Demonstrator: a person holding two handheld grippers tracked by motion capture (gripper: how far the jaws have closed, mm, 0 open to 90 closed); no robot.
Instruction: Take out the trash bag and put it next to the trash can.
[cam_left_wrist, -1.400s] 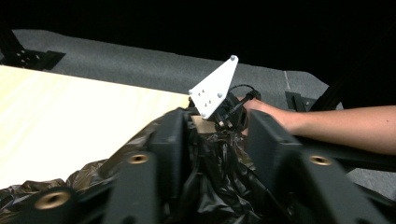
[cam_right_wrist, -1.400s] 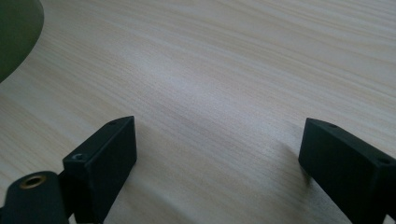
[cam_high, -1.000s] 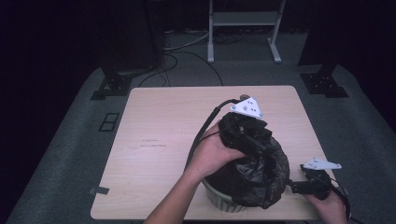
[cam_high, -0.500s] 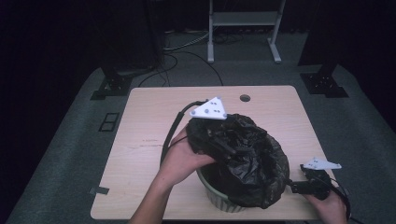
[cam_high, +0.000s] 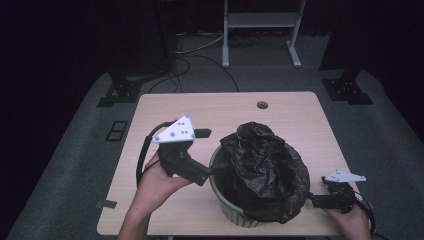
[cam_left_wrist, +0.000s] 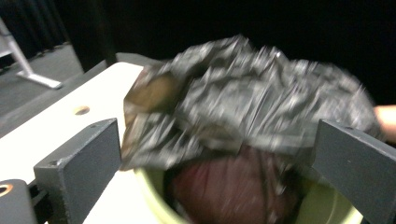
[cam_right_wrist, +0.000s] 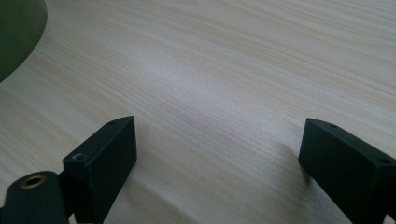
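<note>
Right hand-held gripper (cam_high: 316, 200) sits low on the counter (cam_high: 200, 107) at the near right corner, jaws wide apart, nothing between them, just beside the bin (cam_high: 225, 200).

Black bin bag (cam_high: 265, 170) is draped over the bin's far and right rim. The near-left rim is bare, pale green showing there.

Left hand-held gripper (cam_high: 212, 172): jaws have just been opening and now stand wide, nothing pinched. It has let go of the bag edge and backed off to the bin's left side; a second ago it was up at the far rim on the bag. Its own view is blurred, with bag and bin straight ahead.

My read: bag not fully seated. Next grab should be the slack on the near-left rim.

Obstructions: bunched plastic rising above the rim hides the inside. Further out: cable hole (cam_high: 261, 105) in the counter, a metal stand (cam_high: 260, 30) on the floor behind.
</note>
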